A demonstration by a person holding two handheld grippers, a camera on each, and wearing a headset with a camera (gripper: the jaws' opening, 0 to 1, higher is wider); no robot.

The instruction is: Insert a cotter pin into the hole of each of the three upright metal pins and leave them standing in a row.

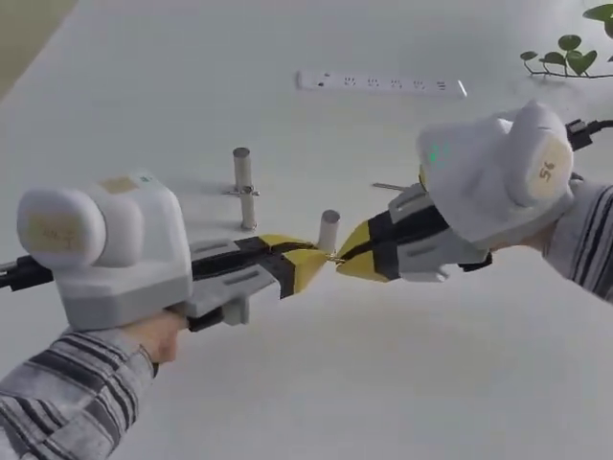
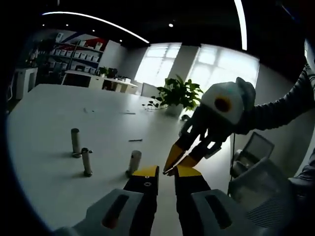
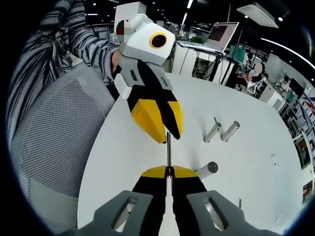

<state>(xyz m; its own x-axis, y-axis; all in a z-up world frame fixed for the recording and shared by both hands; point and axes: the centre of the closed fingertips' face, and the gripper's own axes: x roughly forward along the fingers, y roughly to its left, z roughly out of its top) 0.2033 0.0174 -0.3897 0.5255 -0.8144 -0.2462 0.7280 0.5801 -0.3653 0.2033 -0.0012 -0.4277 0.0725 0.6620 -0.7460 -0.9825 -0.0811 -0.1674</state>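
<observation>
Reaching in from the left, the left gripper [image 1: 319, 265] has its jaws pinched together on one end of a thin cotter pin [image 3: 168, 150], held level above the white table [image 1: 383, 383]. Behind stand three upright metal pins [image 1: 241, 165]: two close together, the nearer with a small crosspiece [image 1: 239, 192] at its top, and the nearest pin [image 1: 329, 230] just behind the meeting tips. The right gripper [image 1: 345, 261] clamps the cotter pin's other end.
</observation>
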